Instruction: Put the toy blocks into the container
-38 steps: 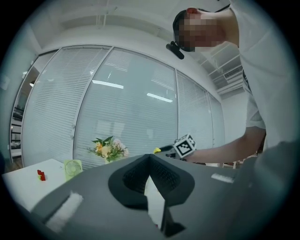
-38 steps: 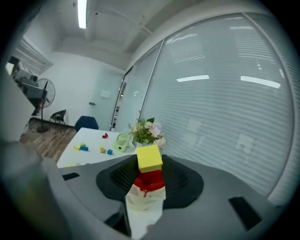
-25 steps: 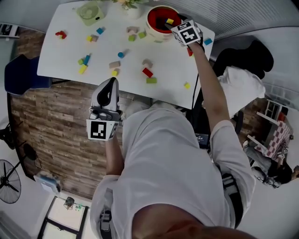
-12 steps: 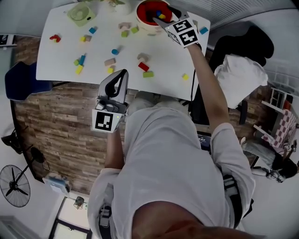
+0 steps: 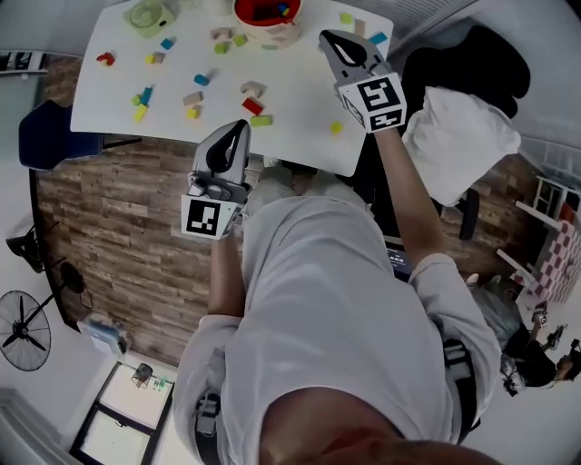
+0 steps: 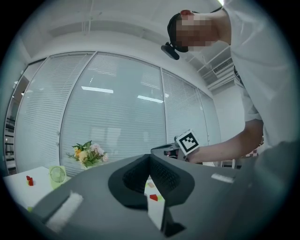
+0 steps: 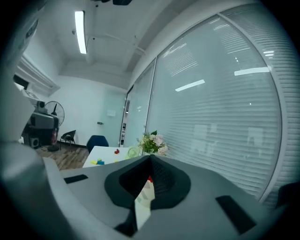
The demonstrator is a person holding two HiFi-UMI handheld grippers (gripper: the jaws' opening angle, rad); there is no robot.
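Observation:
The red container (image 5: pixel 263 13) stands at the table's far edge and holds a few colored blocks. Loose blocks lie across the white table (image 5: pixel 300 136), among them a red block (image 5: pixel 252 105), a green block (image 5: pixel 261 120) and a yellow block (image 5: pixel 336 127). My right gripper (image 5: pixel 327 40) hangs over the table to the right of the container; its jaws have just been closing and are shut with nothing between them. My left gripper (image 5: pixel 240 127) is shut and empty at the table's near edge. The left gripper view shows the red block (image 6: pixel 153 197) below its shut jaws.
A small green fan (image 5: pixel 148 14) stands at the table's far left corner, and flowers (image 6: pixel 87 153) stand near it. A blue chair (image 5: pixel 50 141) is at the table's left, and a dark chair with a white cloth (image 5: pixel 454 150) is at the right. The floor is wood.
My right gripper has drawn back from the container toward me and risen, and its jaws went from open to shut. My left gripper has moved forward to the table's near edge.

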